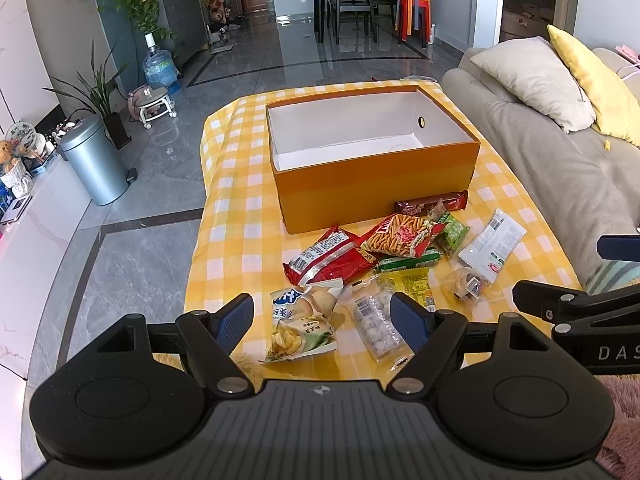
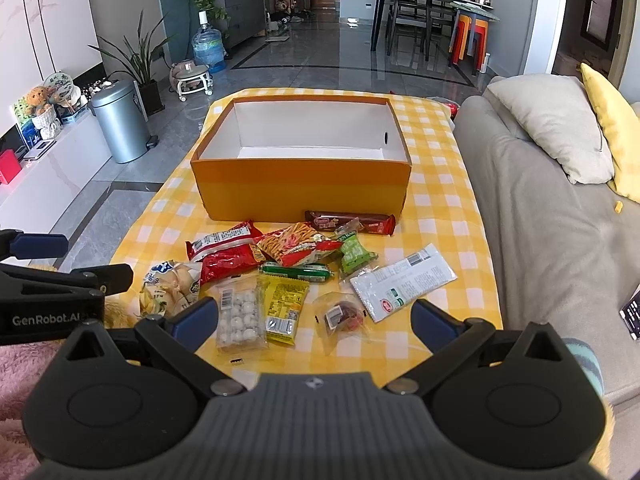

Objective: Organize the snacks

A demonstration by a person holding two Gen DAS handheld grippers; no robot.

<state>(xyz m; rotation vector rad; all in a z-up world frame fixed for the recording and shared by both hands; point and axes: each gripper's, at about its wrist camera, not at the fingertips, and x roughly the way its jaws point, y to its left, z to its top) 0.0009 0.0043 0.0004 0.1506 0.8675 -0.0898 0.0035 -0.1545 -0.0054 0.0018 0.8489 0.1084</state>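
An open orange box (image 1: 376, 184) (image 2: 300, 188) with a white empty inside stands on the yellow checked cloth (image 1: 236, 208) (image 2: 436, 216). Several snack packets lie in front of it: a red bag (image 1: 328, 256) (image 2: 228, 254), a chip bag (image 1: 300, 324) (image 2: 168, 286), a clear pack of white balls (image 1: 374, 326) (image 2: 239, 316), a white packet (image 1: 494, 244) (image 2: 404, 280), a brown bar (image 1: 430, 204) (image 2: 350, 222). My left gripper (image 1: 322, 324) is open above the chip bag. My right gripper (image 2: 314, 322) is open over the near packets.
A grey sofa (image 1: 560, 168) (image 2: 540, 216) with cushions borders the table on the right. A metal bin (image 1: 96, 160) (image 2: 122, 124), plants and a water jug stand on the floor at left. A dining table with chairs is far behind.
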